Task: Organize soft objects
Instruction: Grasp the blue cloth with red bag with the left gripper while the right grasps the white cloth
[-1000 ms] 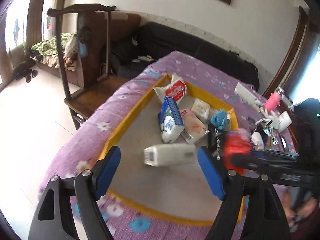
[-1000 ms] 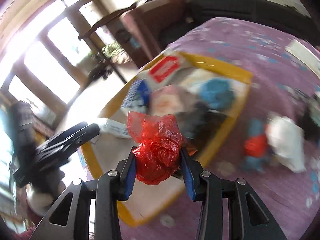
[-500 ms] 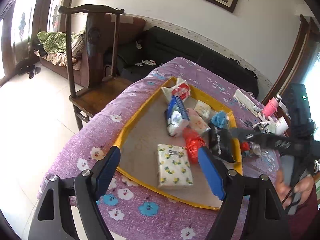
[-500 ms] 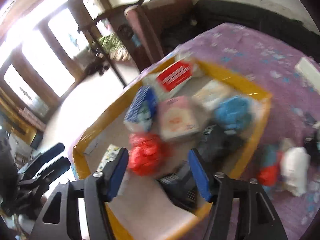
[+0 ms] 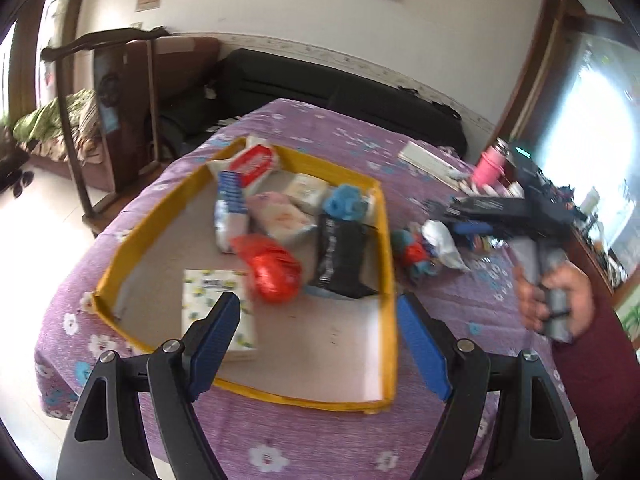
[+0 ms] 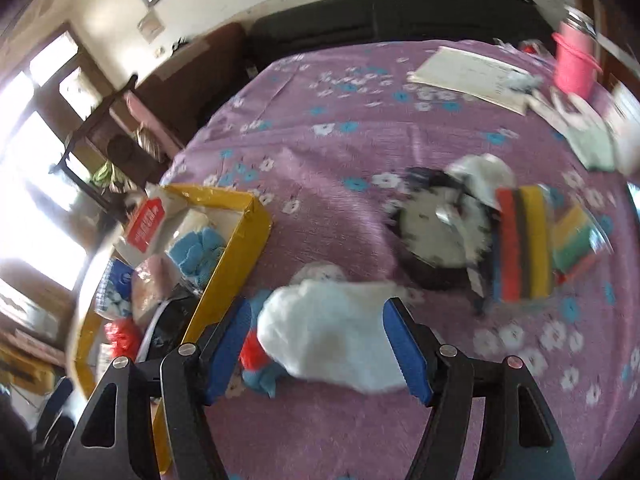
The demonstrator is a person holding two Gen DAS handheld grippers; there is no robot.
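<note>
A yellow-rimmed tray (image 5: 386,240) on the purple flowered cloth holds a crumpled red plastic bag (image 5: 272,272), a flowered tissue pack (image 5: 212,300), a black bag (image 5: 340,256), a blue cloth (image 5: 346,204) and several wrapped packs. My left gripper (image 5: 316,308) hangs open over the tray's near end, holding nothing. To the right of the tray, my right gripper (image 6: 316,320) stands open above a white soft bundle (image 6: 332,336), which shows between its blue pads without being pressed. A small blue and red thing (image 6: 256,364) lies by the left pad.
A round clock (image 6: 436,232), a pack of striped sponges (image 6: 528,240), papers (image 6: 468,72) and a pink cup (image 6: 576,64) lie on the cloth right of the tray. A wooden chair (image 5: 100,92) and a dark sofa (image 5: 340,96) stand beyond the table.
The right gripper opened and dropped the red bag in the tray, then swung right to hang over the white bundle. The tissue pack came to rest in the tray. The left gripper shifted.
</note>
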